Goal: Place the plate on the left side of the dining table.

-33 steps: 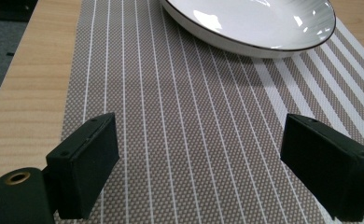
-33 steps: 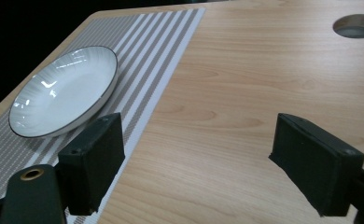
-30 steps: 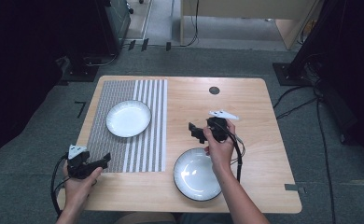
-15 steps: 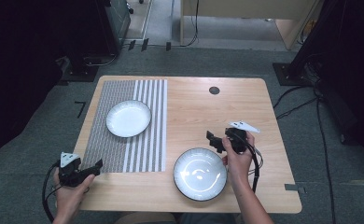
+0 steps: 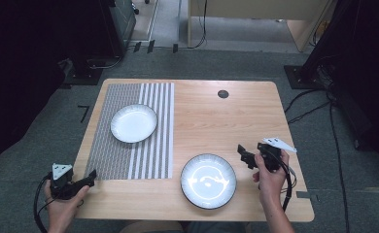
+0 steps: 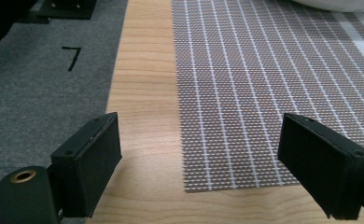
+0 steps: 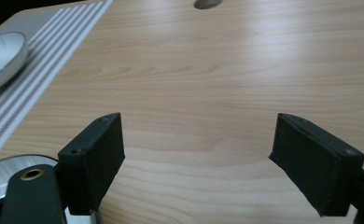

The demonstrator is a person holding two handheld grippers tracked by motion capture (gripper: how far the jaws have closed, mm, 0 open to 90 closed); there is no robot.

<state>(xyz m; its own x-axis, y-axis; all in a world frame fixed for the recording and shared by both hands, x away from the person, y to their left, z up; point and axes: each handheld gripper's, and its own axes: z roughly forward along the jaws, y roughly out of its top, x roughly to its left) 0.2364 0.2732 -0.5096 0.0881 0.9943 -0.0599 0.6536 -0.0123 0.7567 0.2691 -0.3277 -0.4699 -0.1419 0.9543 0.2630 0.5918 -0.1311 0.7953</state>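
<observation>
At the lower left of the high view the left gripper (image 5: 89, 175) sat with its jaws wide and empty over the near corner of the striped mat (image 5: 129, 131), while the right gripper (image 5: 243, 155), equally wide and empty, hovered at the lower right over bare counter (image 5: 216, 121). A dark-rimmed plate (image 5: 208, 181) lay just beside the right gripper, and a white bowl (image 5: 133, 123) rested on the mat farther up. In the left gripper view that bowl was cut off at the top edge.

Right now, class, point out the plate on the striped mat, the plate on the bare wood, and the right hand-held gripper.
Plate on mat (image 5: 133, 123), high view, its centre.
Plate on wood (image 5: 208, 180), high view, its centre.
Right hand-held gripper (image 5: 244, 155), high view, between its fingertips.
</observation>
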